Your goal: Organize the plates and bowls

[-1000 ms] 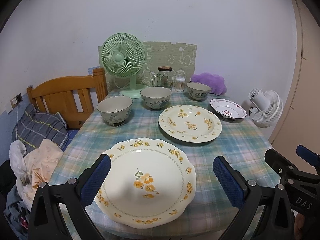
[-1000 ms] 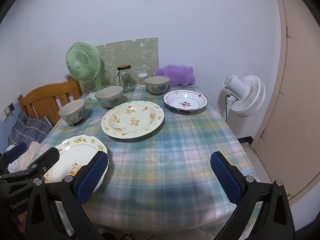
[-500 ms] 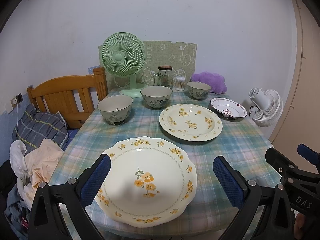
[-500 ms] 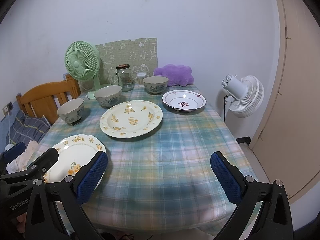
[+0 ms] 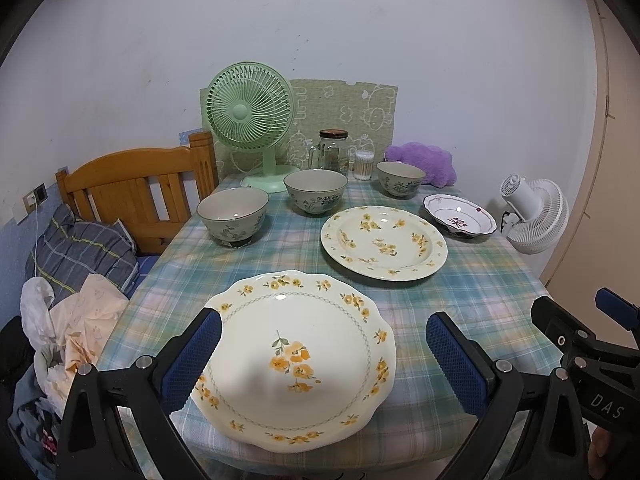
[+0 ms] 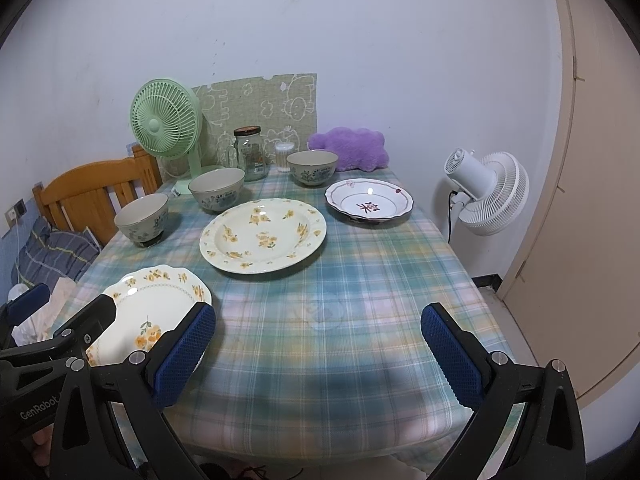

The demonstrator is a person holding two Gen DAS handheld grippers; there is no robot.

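A scalloped cream plate with yellow flowers (image 5: pixel 296 356) (image 6: pixel 148 312) lies at the table's near edge, under and between the tips of my open left gripper (image 5: pixel 324 356). Behind it sits a larger yellow-flowered plate (image 5: pixel 384 242) (image 6: pixel 262 234). Further back right is a white plate with a red pattern (image 5: pixel 460 220) (image 6: pixel 368 202). Three grey-green bowls stand in a row: left (image 5: pixel 233 216) (image 6: pixel 142 218), middle (image 5: pixel 315 192) (image 6: pixel 216 188), right (image 5: pixel 400 178) (image 6: pixel 313 167). My right gripper (image 6: pixel 318 354) hangs open over bare cloth at the near right, holding nothing.
A plaid cloth (image 6: pixel 360 280) covers the table. At the back stand a green fan (image 5: pixel 250 120), a glass jar (image 5: pixel 333 155), a cotton swab tub (image 5: pixel 363 164) and a purple cushion (image 5: pixel 424 162). A wooden chair (image 5: pixel 132 188) and clothes are left; a white fan (image 6: pixel 486 192) stands right.
Both views have drifted slightly back and up from the table, so the dishes sit a little lower and further off. Nothing on the table has moved; both grippers stay open.
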